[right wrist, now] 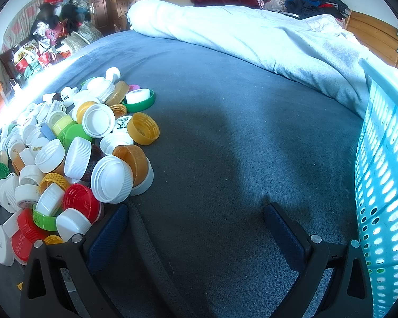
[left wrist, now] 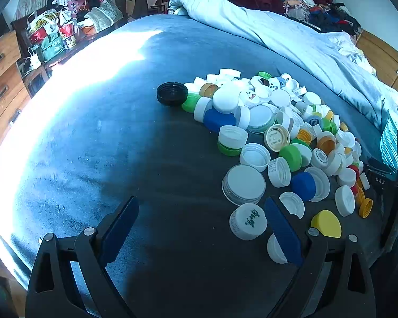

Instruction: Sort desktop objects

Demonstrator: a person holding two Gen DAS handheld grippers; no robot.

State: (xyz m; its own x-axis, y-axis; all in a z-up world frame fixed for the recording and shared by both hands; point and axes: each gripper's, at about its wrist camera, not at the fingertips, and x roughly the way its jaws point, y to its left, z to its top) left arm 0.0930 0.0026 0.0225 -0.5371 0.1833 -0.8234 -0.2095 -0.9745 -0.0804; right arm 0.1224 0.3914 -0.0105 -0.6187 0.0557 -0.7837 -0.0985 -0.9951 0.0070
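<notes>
Both tools are poised over the bed [left wrist: 92, 132] right now, tilted down at the blue-grey cover. My left tool [left wrist: 201, 225] is spread wide with nothing between its pads. The pile of bottle caps [left wrist: 265, 122] lies ahead of it and off to its right, and one white cap with green lettering [left wrist: 248, 221] sits just inside its right finger, close to the pad, though I can't tell if it touches. A black cap [left wrist: 172, 94] sits alone further ahead, at the pile's left edge.

My right tool [right wrist: 196, 225] is spread as well, empty, bare cover between the fingers. Here the same heap of caps [right wrist: 66, 159] crowds against its left finger, while a pale blue perforated basket [right wrist: 384, 172] stands close on its right side. That looks to me like the drop-off.

These caps should be light, rigid plastic, smooth on top and ribbed round the rim, so I'd pinch across the ribbed sides, not top to bottom. They'll likely skid or flip on this soft cover if nudged, and the stacked ones may tumble. The lettered cap by my left tool looks the easiest first pick.
</notes>
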